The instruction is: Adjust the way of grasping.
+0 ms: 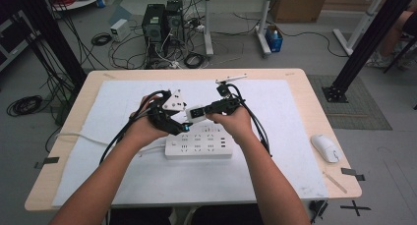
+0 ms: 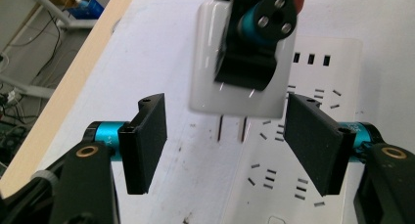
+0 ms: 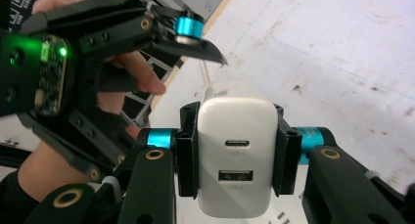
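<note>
My right gripper [image 3: 237, 136] is shut on a white two-port USB charger [image 3: 236, 119], one pad on each side of it. In the left gripper view the charger [image 2: 205, 72] hangs with its two prongs pointing down over the white mat, next to the white power strip [image 2: 298, 170]. My left gripper [image 2: 227, 136] stands open, its pads [image 2: 147, 141] on either side below the charger without touching it. From above, both grippers meet over the table's middle, the left gripper [image 1: 178, 123] and the right gripper [image 1: 196, 114] just behind the power strip [image 1: 206, 145].
A white mat [image 1: 285, 112] covers most of the wooden table [image 1: 314, 102]. The strip's white cable [image 1: 78, 135] runs off to the left. A white mouse [image 1: 325, 147] lies near the right edge. Computer towers [image 1: 162, 21] and cables sit on the floor beyond.
</note>
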`<action>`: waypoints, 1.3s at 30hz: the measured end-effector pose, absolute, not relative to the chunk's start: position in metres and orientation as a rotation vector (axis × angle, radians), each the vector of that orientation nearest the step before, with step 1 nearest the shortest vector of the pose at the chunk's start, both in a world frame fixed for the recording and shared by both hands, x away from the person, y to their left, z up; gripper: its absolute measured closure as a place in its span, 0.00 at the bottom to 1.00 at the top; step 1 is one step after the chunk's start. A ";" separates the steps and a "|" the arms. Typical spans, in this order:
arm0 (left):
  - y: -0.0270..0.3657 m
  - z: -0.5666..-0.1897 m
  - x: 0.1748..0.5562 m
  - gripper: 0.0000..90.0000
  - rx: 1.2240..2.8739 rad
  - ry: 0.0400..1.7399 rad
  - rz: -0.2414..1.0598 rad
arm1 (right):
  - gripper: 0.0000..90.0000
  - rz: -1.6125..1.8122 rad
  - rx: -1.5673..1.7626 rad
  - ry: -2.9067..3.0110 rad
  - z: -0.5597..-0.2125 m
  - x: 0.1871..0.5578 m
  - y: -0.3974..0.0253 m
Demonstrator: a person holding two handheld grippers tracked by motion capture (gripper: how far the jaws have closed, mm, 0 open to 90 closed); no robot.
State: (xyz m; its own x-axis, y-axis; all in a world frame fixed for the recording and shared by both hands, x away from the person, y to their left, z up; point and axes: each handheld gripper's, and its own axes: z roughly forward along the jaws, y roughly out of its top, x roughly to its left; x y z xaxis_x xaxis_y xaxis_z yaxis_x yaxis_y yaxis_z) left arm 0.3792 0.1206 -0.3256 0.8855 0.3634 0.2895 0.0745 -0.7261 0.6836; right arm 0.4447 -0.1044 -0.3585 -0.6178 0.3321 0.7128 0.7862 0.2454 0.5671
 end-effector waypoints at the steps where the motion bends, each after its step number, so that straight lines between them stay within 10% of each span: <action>1: 0.122 -0.325 0.380 0.35 2.350 0.325 0.534 | 0.69 -1.356 -1.019 -2.079 -0.358 0.445 -0.106; 39: 0.200 -0.282 0.427 0.02 2.704 0.723 0.237 | 0.69 -1.115 -1.062 -2.632 -0.274 0.435 -0.178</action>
